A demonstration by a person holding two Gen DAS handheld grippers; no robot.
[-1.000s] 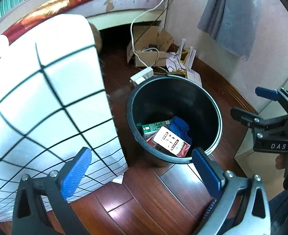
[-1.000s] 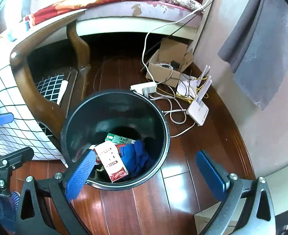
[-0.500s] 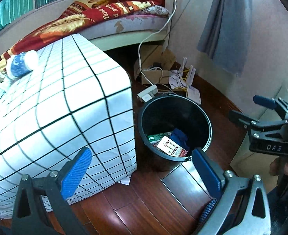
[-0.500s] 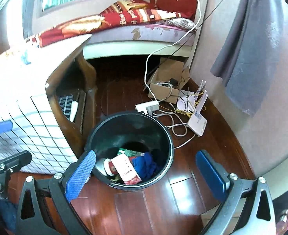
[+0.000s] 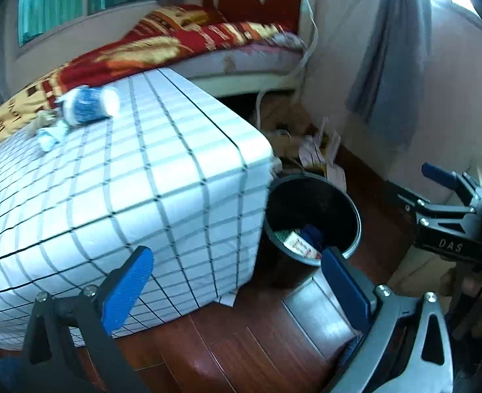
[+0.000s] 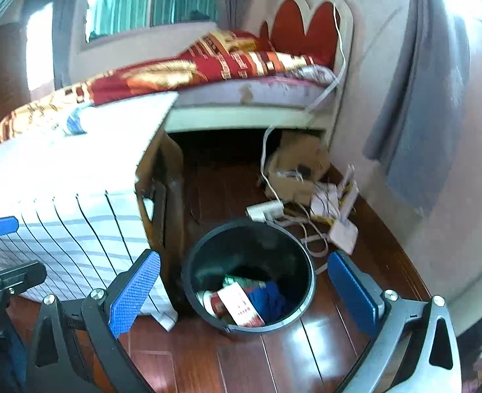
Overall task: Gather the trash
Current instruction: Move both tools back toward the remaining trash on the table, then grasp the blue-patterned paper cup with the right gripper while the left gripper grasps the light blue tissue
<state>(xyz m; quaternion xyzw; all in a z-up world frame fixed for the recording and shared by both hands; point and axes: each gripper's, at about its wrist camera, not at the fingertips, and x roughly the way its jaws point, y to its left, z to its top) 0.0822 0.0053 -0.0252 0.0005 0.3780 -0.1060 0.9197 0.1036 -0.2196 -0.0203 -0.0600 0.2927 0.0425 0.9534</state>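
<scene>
My left gripper and right gripper both gape empty. The blue-labelled bottle lying on the checked tablecloth looks light, crushable, perhaps slippery, though blur hides detail; I'd pinch mid-body. Since a second ago I've risen from the bin, bringing the tabletop into view.

Floor: dark red wood boards, glossy. Walls pale pink. Bed with red-gold patterned cover and red scalloped headboard along far wall, below window with green curtains. Grey cloth hangs at right. Table under white grid-check cloth at left.
</scene>
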